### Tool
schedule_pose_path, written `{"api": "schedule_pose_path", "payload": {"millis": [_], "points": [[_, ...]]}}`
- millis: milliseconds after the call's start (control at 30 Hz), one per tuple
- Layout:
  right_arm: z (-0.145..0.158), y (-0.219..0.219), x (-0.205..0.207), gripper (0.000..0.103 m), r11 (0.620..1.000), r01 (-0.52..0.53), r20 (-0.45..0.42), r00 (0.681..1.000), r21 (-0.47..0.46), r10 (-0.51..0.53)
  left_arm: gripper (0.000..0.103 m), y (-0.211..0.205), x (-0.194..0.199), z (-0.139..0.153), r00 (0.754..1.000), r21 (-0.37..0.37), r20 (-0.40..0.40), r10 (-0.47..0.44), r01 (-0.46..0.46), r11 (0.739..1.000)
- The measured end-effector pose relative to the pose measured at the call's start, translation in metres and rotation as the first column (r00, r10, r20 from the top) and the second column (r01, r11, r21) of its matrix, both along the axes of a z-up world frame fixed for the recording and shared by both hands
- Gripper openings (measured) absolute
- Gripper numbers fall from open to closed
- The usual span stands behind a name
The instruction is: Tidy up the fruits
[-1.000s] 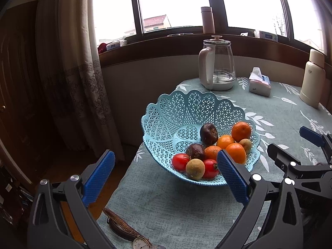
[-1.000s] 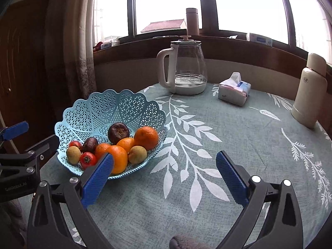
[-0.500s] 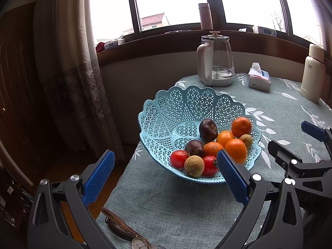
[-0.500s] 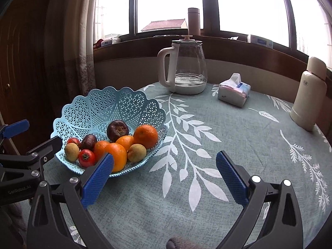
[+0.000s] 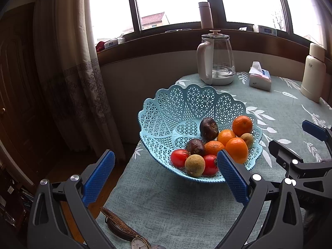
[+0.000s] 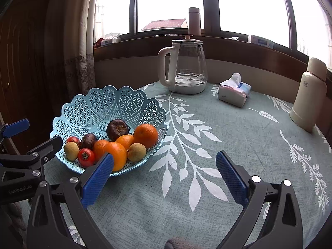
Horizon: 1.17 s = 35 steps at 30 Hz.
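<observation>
All fruit (image 6: 116, 143) is seen piled in the basket (image 6: 99, 105), none loose on the counter (image 6: 207, 155), so task is judged approx. done; both hand-held grippers, left (image 5: 166, 178) & right (image 6: 165, 178), are held apart, empty.

A light-blue lattice basket (image 6: 124, 99) sat tilted on the table, holding 4 oranges (image 6: 145, 135), 2 red tomatoes (image 6: 86, 157), 2 dark purple fruits (image 6: 117, 129) and 2 small tan-green fruits (image 6: 136, 151), all bunched in its lower, near side.
</observation>
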State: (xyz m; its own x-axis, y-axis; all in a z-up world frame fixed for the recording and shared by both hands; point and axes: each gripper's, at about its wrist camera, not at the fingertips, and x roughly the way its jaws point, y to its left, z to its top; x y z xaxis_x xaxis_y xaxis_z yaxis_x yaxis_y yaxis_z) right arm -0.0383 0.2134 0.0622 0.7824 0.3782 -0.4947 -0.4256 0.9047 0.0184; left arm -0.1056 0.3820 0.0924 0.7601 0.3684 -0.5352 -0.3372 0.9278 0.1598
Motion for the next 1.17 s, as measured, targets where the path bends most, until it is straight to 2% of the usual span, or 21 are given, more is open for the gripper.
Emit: {"api": "schedule_pose_path", "payload": {"millis": [833, 1033, 1167], "points": [[0.0, -0.008, -0.007, 0.098, 1.0, -0.008, 0.015, 1.0, 0.005, 0.008, 0.1, -0.007, -0.005, -0.001, 1.0, 0.0, 0.0, -0.014, 0.014, 1.0], [-0.003, -0.033, -0.009, 0.098, 0.999, 0.045, -0.037, 0.998, -0.01, -0.045, 0.1, -0.023, -0.011, 0.0, 0.999, -0.023, -0.004, -0.044, 0.044, 0.999], [-0.008, -0.064, -0.005, 0.098, 0.991, 0.124, -0.094, 0.987, -0.042, -0.128, 0.1, -0.04, -0.011, -0.003, 0.996, -0.066, -0.022, -0.088, 0.087, 0.994]]}}
